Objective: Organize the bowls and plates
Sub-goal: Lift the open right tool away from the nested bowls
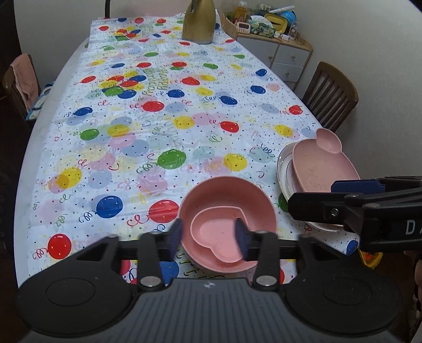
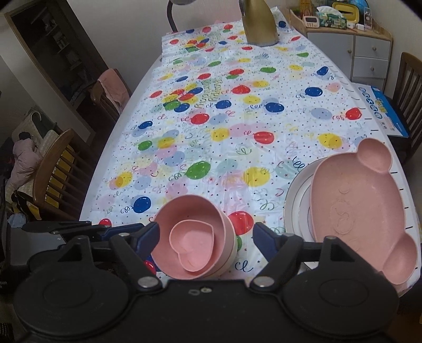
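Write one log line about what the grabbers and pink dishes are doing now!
left gripper: open over heart dish | heart dish: inside pink bowl | right gripper: open, empty | bear plate: on white plate

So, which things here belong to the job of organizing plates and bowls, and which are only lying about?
Belonging to the job:
- pink bowl
- heart-shaped dish inside it
- bear-shaped plate
- white plate under it

Lying about:
- gold lamp base
- balloon tablecloth
- cabinet clutter
- blue box
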Action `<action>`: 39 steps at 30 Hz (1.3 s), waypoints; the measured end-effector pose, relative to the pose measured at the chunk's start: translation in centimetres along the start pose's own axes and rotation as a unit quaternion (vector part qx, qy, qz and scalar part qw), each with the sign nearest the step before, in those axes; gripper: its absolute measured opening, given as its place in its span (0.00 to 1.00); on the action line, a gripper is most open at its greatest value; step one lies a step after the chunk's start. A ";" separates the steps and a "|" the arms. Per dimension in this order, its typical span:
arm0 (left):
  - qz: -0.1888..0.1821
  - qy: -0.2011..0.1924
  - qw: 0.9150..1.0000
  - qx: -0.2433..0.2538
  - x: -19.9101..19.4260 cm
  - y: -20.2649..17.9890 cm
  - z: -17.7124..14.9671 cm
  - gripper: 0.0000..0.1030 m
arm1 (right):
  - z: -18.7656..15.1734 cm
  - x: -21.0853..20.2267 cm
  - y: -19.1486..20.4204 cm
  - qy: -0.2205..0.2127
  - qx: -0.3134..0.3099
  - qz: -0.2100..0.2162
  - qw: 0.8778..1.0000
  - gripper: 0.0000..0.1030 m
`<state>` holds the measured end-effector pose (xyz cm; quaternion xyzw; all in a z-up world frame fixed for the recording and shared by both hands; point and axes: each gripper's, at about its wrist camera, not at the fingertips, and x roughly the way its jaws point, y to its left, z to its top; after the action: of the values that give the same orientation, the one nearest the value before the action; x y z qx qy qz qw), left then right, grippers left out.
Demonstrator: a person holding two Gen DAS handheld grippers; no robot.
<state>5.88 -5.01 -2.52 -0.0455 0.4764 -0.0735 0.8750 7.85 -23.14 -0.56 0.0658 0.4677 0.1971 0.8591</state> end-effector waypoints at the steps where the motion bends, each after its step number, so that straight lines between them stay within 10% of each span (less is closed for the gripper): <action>1: 0.004 -0.007 1.000 -0.001 -0.3 -0.1 -0.1 0.60 | -0.1 -0.3 -0.1 -0.003 -0.001 0.001 1.000 0.78; 14: 0.011 -0.032 0.999 -0.028 -2.0 -0.5 -1.5 0.75 | -1.8 -3.3 -0.7 -0.049 -0.011 0.003 0.999 0.99; 39: -0.031 0.034 0.999 -0.027 5.2 4.0 -0.9 0.75 | -3.3 4.1 -1.8 0.005 0.120 -0.051 0.991 0.91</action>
<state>8.25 -1.94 -7.95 -0.0813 0.5060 -0.0898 0.8540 7.57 -23.37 -6.08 0.1439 0.4950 0.0957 0.8515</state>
